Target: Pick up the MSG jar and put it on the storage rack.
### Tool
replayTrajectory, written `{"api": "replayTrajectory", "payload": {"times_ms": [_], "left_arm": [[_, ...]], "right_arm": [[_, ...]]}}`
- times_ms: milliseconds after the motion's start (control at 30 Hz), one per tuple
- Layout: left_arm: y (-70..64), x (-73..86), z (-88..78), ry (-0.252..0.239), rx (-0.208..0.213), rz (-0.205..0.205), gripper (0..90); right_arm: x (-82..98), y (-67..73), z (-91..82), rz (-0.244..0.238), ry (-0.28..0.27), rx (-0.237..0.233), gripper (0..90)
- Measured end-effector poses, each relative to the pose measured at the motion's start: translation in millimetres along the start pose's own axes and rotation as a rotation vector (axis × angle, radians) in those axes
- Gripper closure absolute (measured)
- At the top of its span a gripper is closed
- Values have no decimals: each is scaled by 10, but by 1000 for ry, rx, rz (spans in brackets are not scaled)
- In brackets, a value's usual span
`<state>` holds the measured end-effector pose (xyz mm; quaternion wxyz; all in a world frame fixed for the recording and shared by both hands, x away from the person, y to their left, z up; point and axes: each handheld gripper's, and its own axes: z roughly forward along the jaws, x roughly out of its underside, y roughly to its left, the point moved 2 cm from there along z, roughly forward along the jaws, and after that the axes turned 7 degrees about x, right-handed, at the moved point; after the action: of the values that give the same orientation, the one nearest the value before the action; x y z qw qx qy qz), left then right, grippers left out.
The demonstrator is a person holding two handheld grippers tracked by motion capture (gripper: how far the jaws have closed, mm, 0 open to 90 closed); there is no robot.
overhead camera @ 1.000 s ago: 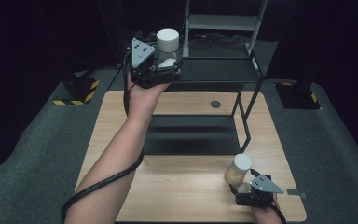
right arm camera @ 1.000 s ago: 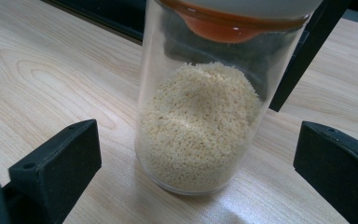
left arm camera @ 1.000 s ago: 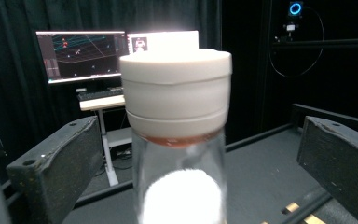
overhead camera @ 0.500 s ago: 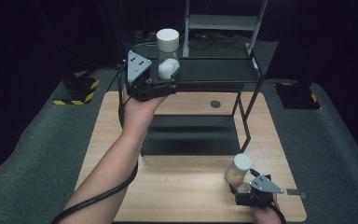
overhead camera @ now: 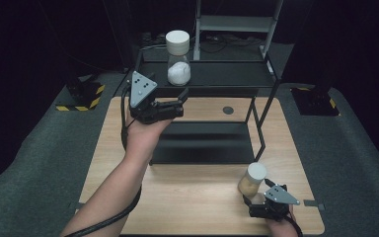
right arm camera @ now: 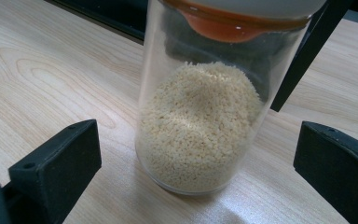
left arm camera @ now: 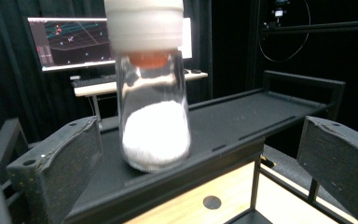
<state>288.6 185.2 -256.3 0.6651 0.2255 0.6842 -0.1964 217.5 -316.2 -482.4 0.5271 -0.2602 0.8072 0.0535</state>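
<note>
Two jars: white-powder glass jar [overhead camera: 178, 64] stands on the black shelf [overhead camera: 227, 74], left gripper [overhead camera: 170, 106] released; right gripper [overhead camera: 254, 200], spread, should close around the grain-filled jar [overhead camera: 251, 180].

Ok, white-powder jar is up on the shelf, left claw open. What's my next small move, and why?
Probably close the right claw on the grain jar: it stands on the table between open jaws, apart from both, while the white-powder jar stands on the shelf, released.

Dark room, grey carpet [overhead camera: 39, 163] (lit monitor [left arm camera: 70, 43] behind).
</note>
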Motion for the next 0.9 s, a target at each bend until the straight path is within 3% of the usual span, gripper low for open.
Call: {"api": "replayTrajectory", "payload": {"times_ms": [633, 900], "left_arm": [[28, 613, -233, 62, 24, -14, 3], [28, 942, -260, 120, 37, -38, 3]], "right_arm": [[1, -1, 0, 0, -1, 0, 0], [-1, 2, 0, -2, 0, 1, 0]]}}
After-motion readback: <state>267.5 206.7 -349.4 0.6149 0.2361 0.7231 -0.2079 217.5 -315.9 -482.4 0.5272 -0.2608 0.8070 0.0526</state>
